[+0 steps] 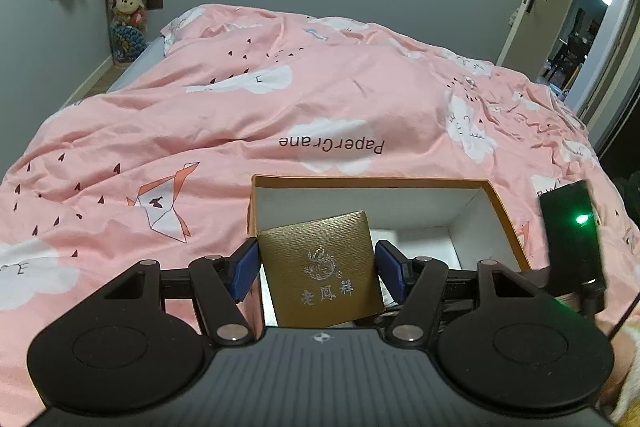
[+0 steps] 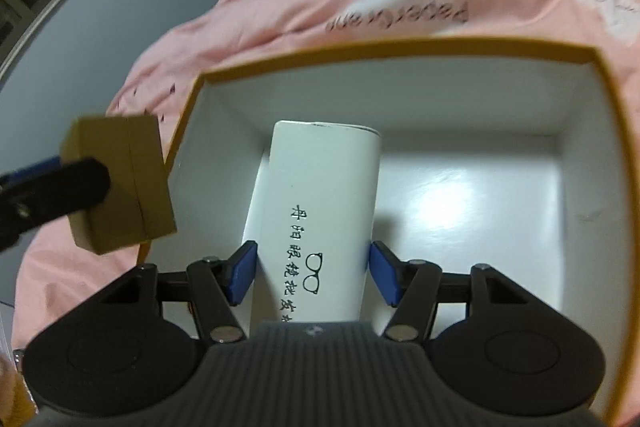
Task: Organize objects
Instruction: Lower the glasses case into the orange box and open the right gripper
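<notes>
Over the box (image 2: 400,55), each hand-held gripper grips: left (image 1: 316,263) gold case (image 1: 320,267), right (image 2: 312,267) white glasses-logo case (image 2: 316,195).

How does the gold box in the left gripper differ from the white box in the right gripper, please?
The gold box is squat and textured; the white box is long, smooth and plain, with black print and a glasses drawing. The gold box sits at the open carton's edge, the white box above its inside. Both are clamped between blue pads.
</notes>
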Demonstrator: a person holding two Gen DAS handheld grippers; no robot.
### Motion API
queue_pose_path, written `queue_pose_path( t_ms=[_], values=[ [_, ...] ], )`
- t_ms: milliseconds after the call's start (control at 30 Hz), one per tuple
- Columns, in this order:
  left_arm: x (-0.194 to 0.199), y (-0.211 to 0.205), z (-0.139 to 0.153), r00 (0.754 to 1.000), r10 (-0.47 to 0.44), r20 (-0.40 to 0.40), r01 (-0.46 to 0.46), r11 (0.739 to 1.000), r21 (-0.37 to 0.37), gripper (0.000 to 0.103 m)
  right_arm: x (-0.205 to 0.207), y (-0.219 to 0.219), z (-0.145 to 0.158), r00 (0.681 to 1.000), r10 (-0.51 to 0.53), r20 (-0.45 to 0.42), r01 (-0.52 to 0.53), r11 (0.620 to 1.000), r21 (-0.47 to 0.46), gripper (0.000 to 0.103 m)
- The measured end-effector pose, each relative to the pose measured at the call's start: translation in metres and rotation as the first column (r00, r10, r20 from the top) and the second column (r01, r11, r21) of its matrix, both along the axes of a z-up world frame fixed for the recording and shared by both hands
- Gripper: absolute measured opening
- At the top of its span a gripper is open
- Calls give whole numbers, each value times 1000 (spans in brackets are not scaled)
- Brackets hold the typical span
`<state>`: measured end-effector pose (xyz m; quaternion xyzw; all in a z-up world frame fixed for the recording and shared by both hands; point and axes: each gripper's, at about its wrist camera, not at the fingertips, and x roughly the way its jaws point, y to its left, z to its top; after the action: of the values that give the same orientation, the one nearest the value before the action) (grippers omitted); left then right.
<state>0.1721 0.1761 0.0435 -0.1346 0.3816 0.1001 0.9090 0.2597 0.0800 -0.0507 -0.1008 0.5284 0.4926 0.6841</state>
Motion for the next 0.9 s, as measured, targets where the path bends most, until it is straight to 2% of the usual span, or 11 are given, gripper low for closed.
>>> queue_pose_path(
  t_ms=[100, 467, 633, 733, 900],
  values=[
    [3, 7, -3, 1000, 9, 8, -9, 1000, -4, 72, -3, 13, -11, 998, 11, -56, -12, 1000, -16, 63],
    [10, 21, -11, 1000, 5, 0, -5, 1000, -23, 72, -15, 37, -41, 989, 9, -147, -21, 997, -79, 63],
    [12, 21, -11, 1000, -1, -4, 1, 1000, -12, 72, -18, 36, -42, 984, 21, -178, -37, 995, -89, 66],
    [14, 21, -11, 1000, -10, -15, 9, 1000, -25, 72, -19, 34, -44, 968, 41, -246, -61, 995, -77, 71],
    [16, 22, -7, 999, -27, -17, 26, 999, -46, 72, -20, 22, -42, 970, 33, -242, -61, 992, -109, 69]
  ],
)
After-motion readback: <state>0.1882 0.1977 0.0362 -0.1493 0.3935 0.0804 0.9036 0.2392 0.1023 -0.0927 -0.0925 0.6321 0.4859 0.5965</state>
